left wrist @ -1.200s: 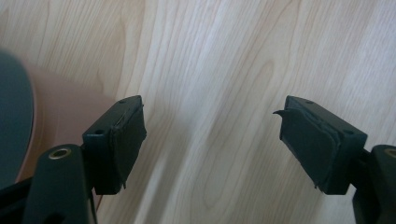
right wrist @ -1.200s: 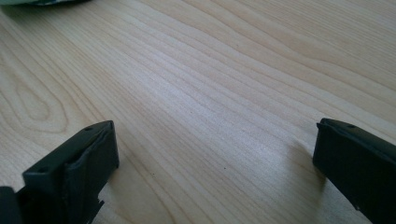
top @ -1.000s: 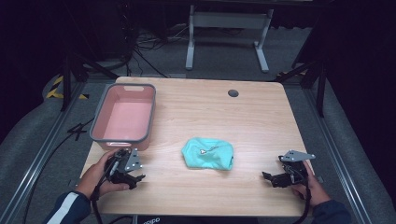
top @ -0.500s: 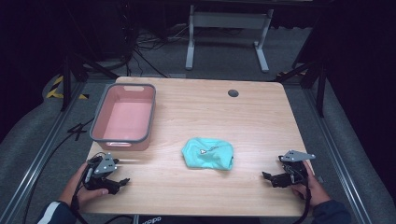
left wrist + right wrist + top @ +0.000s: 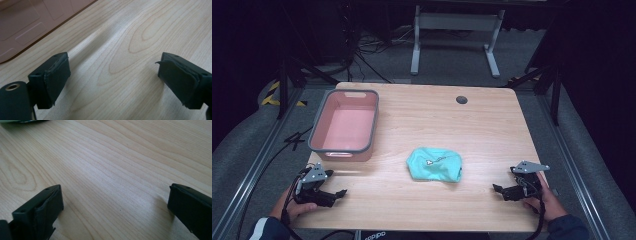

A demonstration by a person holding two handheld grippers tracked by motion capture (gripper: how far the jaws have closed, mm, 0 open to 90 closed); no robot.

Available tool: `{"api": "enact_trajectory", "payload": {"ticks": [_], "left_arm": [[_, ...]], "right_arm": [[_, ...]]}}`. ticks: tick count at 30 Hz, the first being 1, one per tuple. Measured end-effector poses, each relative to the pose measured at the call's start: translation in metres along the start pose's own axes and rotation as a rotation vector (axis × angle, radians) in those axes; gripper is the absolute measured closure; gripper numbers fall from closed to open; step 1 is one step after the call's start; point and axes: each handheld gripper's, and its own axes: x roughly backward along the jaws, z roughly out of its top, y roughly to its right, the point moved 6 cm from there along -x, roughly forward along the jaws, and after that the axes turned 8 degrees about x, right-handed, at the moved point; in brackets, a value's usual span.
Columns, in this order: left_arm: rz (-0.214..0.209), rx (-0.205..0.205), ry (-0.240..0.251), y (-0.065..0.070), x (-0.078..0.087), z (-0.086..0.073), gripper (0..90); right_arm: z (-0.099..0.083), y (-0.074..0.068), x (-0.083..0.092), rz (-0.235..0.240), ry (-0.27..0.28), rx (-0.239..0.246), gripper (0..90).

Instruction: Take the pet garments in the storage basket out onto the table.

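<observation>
A folded teal cloth point(image 5: 435, 165) lies on the wooden table point(image 5: 472, 125), slightly front of centre. A pink bin point(image 5: 345, 125) with a grey rim stands at the left. My left gripper point(image 5: 338, 194) rests low at the front left corner, just in front of the bin; its jaws have just been opening and stand open over bare wood point(image 5: 112, 75), nothing between them. Part of the bin's pink wall point(image 5: 27, 22) fills the top left of the left gripper view. My right gripper point(image 5: 499, 190) sits at the front right, open over bare wood point(image 5: 112, 202), well right of the cloth.
A dark round grommet hole point(image 5: 461, 99) marks the table's far side. Beyond the table a grey metal stand point(image 5: 457, 30) and cables lie on the dark floor. A sliver of the teal cloth point(image 5: 22, 121) shows at the top left of the right gripper view.
My left gripper has moved left and down toward the front left corner of the table, and its jaws have spread wider. The right gripper and the cloth have stayed put.
</observation>
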Motion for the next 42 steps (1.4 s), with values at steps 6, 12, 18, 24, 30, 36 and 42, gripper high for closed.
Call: {"api": "enact_trajectory", "payload": {"ticks": [6, 12, 18, 24, 30, 36, 42], "left_arm": [[0.0, 0.001, 0.0, 0.0001, 0.0, 0.0, 10.2], [0.001, 0.002, -0.008, 0.0003, -0.0006, 0.0003, 9.4], [0.004, 0.009, -0.004, 0.001, -0.0019, 0.001, 8.1], [0.004, 0.009, -0.003, 0.001, -0.0019, 0.001, 8.1], [0.003, 0.012, -0.008, 0.0016, -0.0024, 0.0011, 7.6], [0.005, 0.006, -0.008, 0.0013, -0.0029, 0.0017, 7.0], [0.009, 0.012, -0.01, 0.0017, -0.0035, 0.0021, 6.4]], "right_arm": [[0.0, -0.0002, 0.0001, -0.002, -0.001, -0.003, 0.5], [0.0, -0.0001, -0.0001, -0.002, -0.001, -0.002, 0.4], [0.0001, -0.0002, -0.0001, -0.002, 0.0, -0.003, 0.4], [0.0001, -0.0001, -0.0001, -0.002, 0.0, -0.002, 0.4], [0.0001, -0.0002, -0.0001, -0.002, 0.0, -0.003, 0.4], [0.0001, -0.0002, -0.0001, -0.002, 0.0, -0.003, 0.4], [0.0, -0.0001, -0.0001, -0.002, -0.001, -0.002, 0.4]]}}
